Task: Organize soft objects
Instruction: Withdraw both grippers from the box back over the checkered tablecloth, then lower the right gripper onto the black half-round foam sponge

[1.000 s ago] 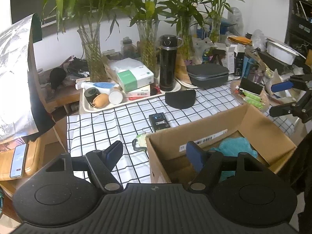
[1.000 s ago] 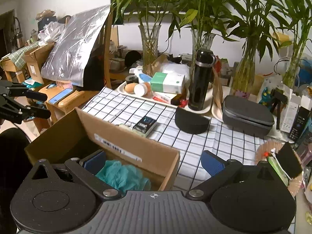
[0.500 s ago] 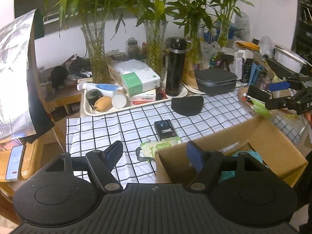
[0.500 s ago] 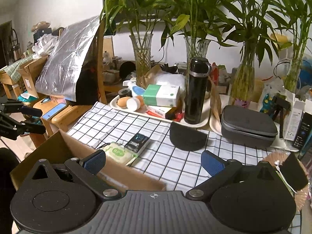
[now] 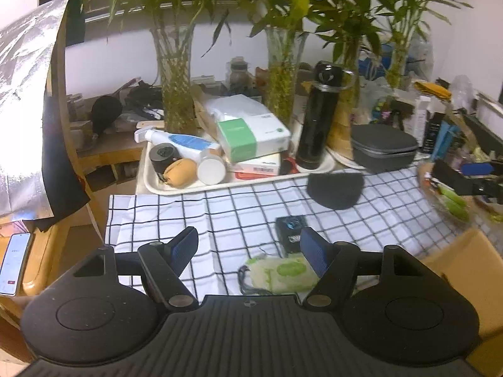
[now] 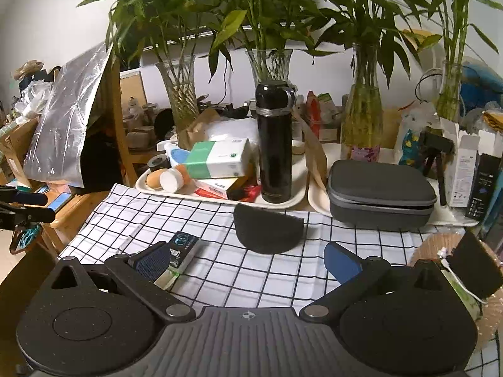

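My left gripper [image 5: 248,249] is open and empty above the checked tablecloth [image 5: 239,216]. A green-and-white soft pouch [image 5: 281,275] lies just below its right finger, beside a small black box [image 5: 290,231]. A dark half-round soft pad [image 5: 334,188] lies farther back. The cardboard box [image 5: 465,270] shows only as a corner at the right edge. My right gripper [image 6: 248,262] is open and empty, with the dark pad [image 6: 267,232] ahead of it and the black box [image 6: 184,248] by its left finger.
A cream tray [image 5: 176,188] at the back holds a tissue box [image 5: 251,136], a black flask [image 5: 319,116] and small items. Glass vases with bamboo [image 6: 361,125] line the wall. A grey zip case [image 6: 378,194] sits at the right. A phone [image 5: 14,262] lies left.
Both grippers rose and pulled back from the cardboard box. The box with the teal cloth has dropped almost out of both views. The pouch and black box now lie in the open.
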